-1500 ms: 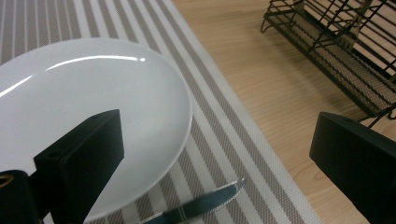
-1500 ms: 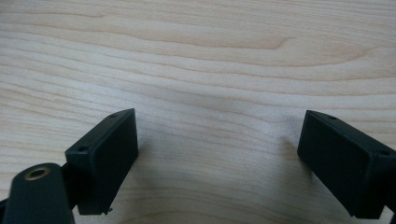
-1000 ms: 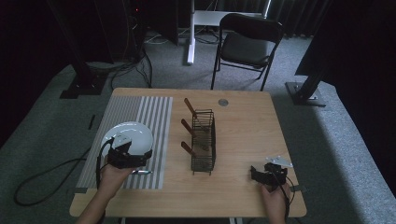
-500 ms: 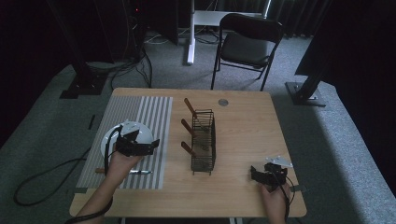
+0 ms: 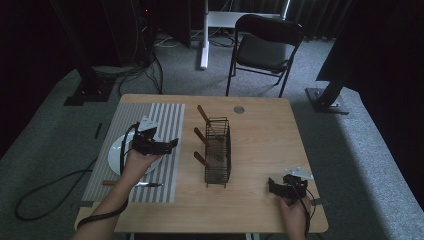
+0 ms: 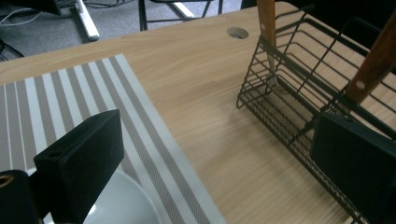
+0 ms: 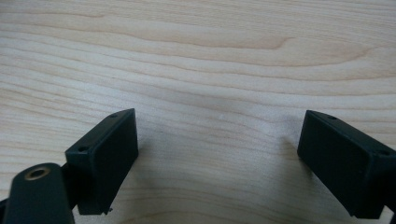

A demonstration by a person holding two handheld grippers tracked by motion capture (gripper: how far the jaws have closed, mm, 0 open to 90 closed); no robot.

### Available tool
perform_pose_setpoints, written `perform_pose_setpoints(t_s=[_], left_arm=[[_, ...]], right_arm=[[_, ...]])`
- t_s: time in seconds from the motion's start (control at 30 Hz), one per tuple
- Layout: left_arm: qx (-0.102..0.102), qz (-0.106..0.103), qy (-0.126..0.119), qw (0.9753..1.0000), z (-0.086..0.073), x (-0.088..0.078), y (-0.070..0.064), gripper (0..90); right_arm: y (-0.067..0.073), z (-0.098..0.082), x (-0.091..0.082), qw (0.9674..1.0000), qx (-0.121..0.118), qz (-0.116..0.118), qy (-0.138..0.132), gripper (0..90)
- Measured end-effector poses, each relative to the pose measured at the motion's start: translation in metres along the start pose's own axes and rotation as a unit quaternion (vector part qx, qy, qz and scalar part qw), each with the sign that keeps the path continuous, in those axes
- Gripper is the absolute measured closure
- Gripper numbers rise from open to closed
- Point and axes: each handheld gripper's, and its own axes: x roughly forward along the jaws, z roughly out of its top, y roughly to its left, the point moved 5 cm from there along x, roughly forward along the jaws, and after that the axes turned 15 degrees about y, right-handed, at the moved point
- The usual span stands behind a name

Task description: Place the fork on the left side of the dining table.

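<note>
My left gripper [image 5: 169,144] hovers open over the striped placemat [image 5: 160,117], pointing toward the black wire basket [image 5: 218,150]. Nothing sits between its jaws. Behind and below it lies a white plate [image 5: 116,159]. In the left gripper view the open gripper [image 6: 219,172] faces the basket [image 6: 299,93], with the plate's rim [image 6: 121,205] under the left jaw. Three wooden handles [image 5: 201,113] lean out of the basket; two of these handles [image 6: 373,65] show close up. My right gripper [image 5: 272,185] rests open on bare wood near the front right, empty [image 7: 219,158].
A wooden-handled piece of cutlery [image 5: 131,183] lies on the mat in front of the plate. A round cable hole [image 5: 238,109] is at the table's far edge. A folding chair [image 5: 265,47] stands beyond the table.
My left gripper has risen off the plate area and moved forward and to the right, toward the basket. The right gripper has stayed put.
</note>
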Motion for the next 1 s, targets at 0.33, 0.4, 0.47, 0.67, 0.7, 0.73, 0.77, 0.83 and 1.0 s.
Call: perform_pose_setpoints(t_s=[0.33,0.4,0.47,0.67,0.7,0.73,0.77,0.83,1.0], left_arm=[[-0.003,-0.015,-0.004,0.9999,0.022,0.009,-0.003,3.0],[-0.003,-0.020,-0.004,0.9998,0.028,0.010,-0.003,3.0],[-0.002,-0.025,-0.005,0.9997,0.034,0.010,-0.004,3.0],[-0.013,-0.033,-0.014,0.9993,0.052,0.015,-0.006,3.0],[-0.015,-0.038,-0.014,0.9991,0.055,0.016,-0.006,3.0],[-0.015,-0.038,-0.014,0.9991,0.055,0.016,-0.006,3.0],[-0.018,-0.037,-0.014,0.9991,0.057,0.017,-0.006,3.0],[-0.021,-0.039,-0.016,0.9989,0.061,0.018,-0.005,3.0],[-0.020,-0.050,-0.011,0.9985,0.072,0.025,-0.008,3.4]], right_arm=[[0.000,0.000,0.000,1.0000,0.001,0.000,0.001,11.9],[0.000,0.000,0.000,1.0000,0.001,0.000,0.001,11.9],[0.000,0.000,0.000,1.0000,0.001,0.001,0.001,11.9],[0.000,0.000,0.000,1.0000,0.001,0.000,0.001,11.9],[0.000,0.000,0.000,1.0000,0.001,0.000,0.001,11.9],[0.000,0.000,0.000,1.0000,0.001,0.001,0.001,11.9],[0.000,0.000,0.000,1.0000,0.001,0.001,0.001,11.9],[0.000,0.000,0.000,1.0000,0.001,0.001,0.001,11.9],[0.000,0.000,0.000,1.0000,0.001,0.001,0.001,11.9]])
